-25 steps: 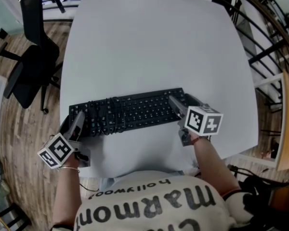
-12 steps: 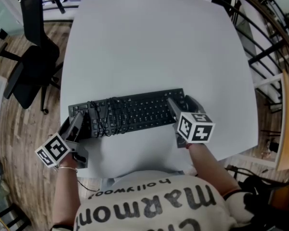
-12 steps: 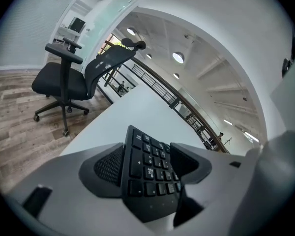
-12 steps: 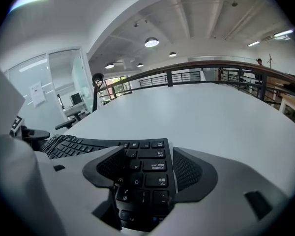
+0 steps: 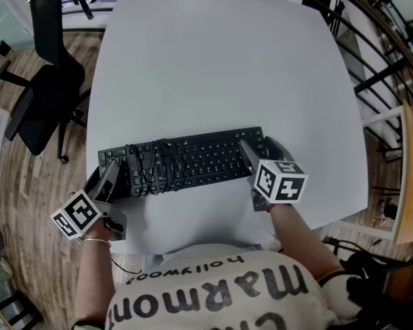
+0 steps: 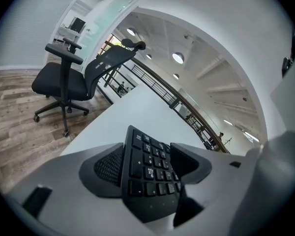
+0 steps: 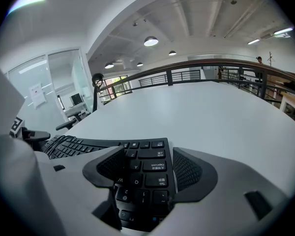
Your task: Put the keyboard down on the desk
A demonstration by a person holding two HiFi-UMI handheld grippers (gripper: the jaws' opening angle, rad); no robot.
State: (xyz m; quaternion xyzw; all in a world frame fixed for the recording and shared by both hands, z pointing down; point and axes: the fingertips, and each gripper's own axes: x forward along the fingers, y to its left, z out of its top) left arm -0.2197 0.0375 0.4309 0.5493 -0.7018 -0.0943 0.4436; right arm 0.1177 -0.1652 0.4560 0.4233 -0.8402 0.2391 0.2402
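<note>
Right gripper [image 7: 147, 167] — fresh tilt; keyboard [image 5: 186, 160] unmoved

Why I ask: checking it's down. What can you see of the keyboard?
The black, plastic-looking keyboard, a cord bunched across its keys, appears to lie flat near the white desk's front edge. Its ends sit between the jaws of the left gripper, which have just been closing, and of the right gripper; pad contact is unclear.
</note>
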